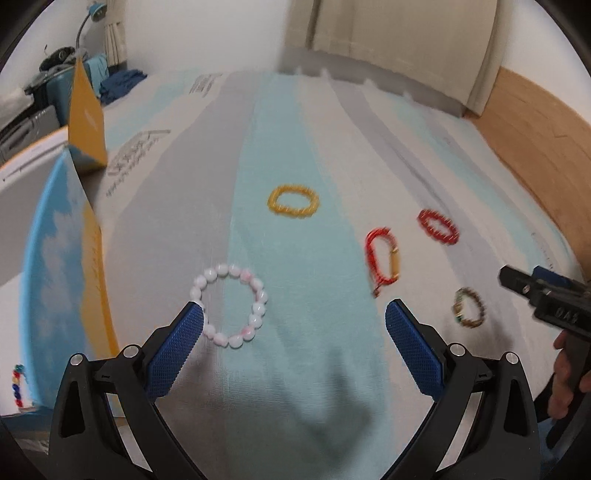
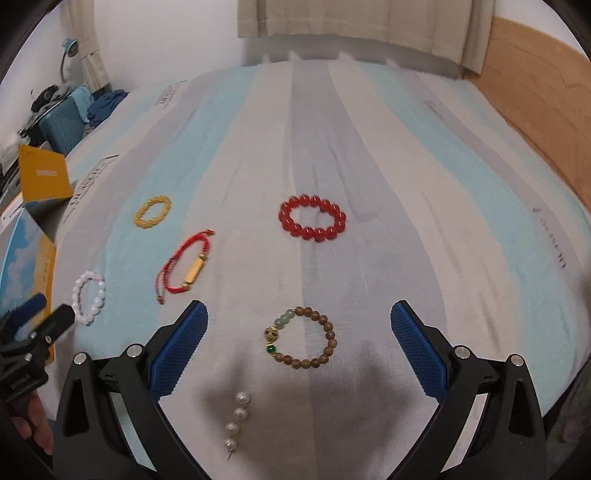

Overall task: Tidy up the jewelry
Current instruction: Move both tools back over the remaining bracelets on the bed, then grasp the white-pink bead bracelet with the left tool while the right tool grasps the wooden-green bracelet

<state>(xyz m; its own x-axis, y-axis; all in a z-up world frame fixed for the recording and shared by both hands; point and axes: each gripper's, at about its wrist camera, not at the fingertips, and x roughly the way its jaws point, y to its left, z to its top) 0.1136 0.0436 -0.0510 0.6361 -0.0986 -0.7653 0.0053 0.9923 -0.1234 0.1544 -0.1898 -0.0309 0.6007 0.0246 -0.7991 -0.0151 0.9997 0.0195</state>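
Note:
Several bracelets lie on a striped bedsheet [image 2: 369, 147]. My left gripper [image 1: 294, 317] is open and empty; its left fingertip [image 1: 192, 317] sits at the edge of a pink-white bead bracelet [image 1: 229, 306]. Beyond lie a yellow bracelet [image 1: 293, 202], a red cord bracelet [image 1: 382, 260], a red bead bracelet [image 1: 437, 226] and a brown bead bracelet [image 1: 469, 308]. My right gripper [image 2: 299, 317] is open and empty, just above the brown bead bracelet [image 2: 301, 338]. A short pearl strand [image 2: 236, 421] lies below it. The red bead bracelet [image 2: 312, 218] lies farther off.
An open blue and yellow box [image 1: 62, 266] stands at the left, with a multicoloured bead bracelet [image 1: 16, 384] inside. A wooden headboard [image 2: 535, 85] runs along the right. Curtains [image 2: 351, 22] hang at the back. Clutter and a lamp [image 1: 88, 22] sit far left.

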